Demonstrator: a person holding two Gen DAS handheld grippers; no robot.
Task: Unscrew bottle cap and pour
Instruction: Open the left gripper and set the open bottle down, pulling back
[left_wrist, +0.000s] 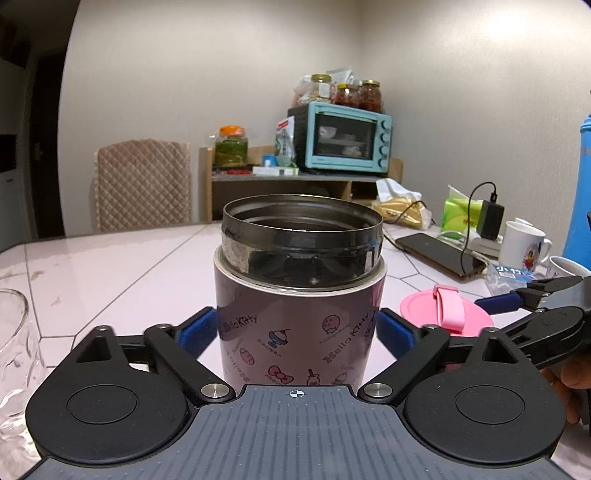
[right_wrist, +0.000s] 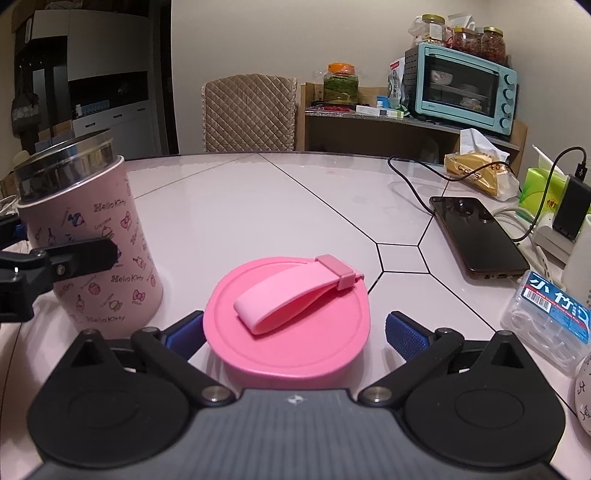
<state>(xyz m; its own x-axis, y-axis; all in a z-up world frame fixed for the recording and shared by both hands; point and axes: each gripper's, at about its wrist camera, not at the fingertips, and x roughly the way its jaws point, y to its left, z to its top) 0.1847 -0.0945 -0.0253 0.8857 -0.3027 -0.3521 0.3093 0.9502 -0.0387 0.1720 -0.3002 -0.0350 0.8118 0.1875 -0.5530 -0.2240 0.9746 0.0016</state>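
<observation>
The pink flask (left_wrist: 299, 325) stood upright between the left gripper's (left_wrist: 297, 334) blue pads (left_wrist: 197, 328), its long axis vertical and its open steel mouth facing up. Both pads lay against its sides at about mid-height, so the left gripper was closed on the flask, with the base apparently resting on the table (left_wrist: 122, 273).

The pink cap (right_wrist: 288, 325) was off. It lay flat on the table between the fingers of the right gripper (right_wrist: 293, 330), its strap uppermost. The right fingers were spread wide: the right pad (right_wrist: 402, 334) stood clear of the cap's rim, while the left one was at or very near it, and contact there could not be told. The cap looked set down rather than held.

With the unscrewing done, pouring remained. A clear glass (left_wrist: 13, 343) sat just beyond the left finger, on the outer side of the left gripper, and only its edge showed. The left gripper, already holding the flask, was the nearer one, so the pour would likely mean tipping the flask's mouth sideways toward that left side.
</observation>
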